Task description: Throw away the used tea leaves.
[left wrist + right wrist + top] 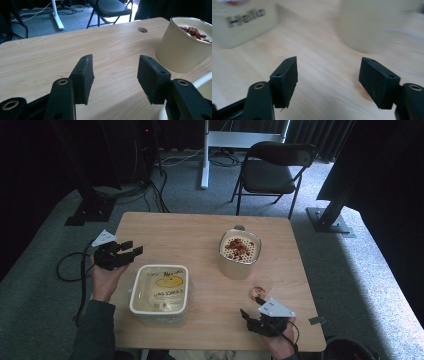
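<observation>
My left gripper [132,247] hovers at the table's left edge, open, with nothing between its jaws. In its own view the left gripper [115,60] faces bare wood, with a cream pot [185,47] of red pieces ahead on the right. That cream pot [240,252] stands right of the table's middle. A white square container [160,292] with a yellow smiley lid sits front left. My right gripper [251,309] is open near the front edge, just below a small clear cup [260,291] holding red bits. The right gripper [329,61] view is blurred; a box marked "Hello" [242,22] shows at upper left.
The wooden table [200,227] has a round hole [142,30] near its far edge. A black folding chair [272,167] and a white stand leg [204,155] are behind it on grey carpet. A blurred pale vessel [374,25] stands ahead of the right gripper.
</observation>
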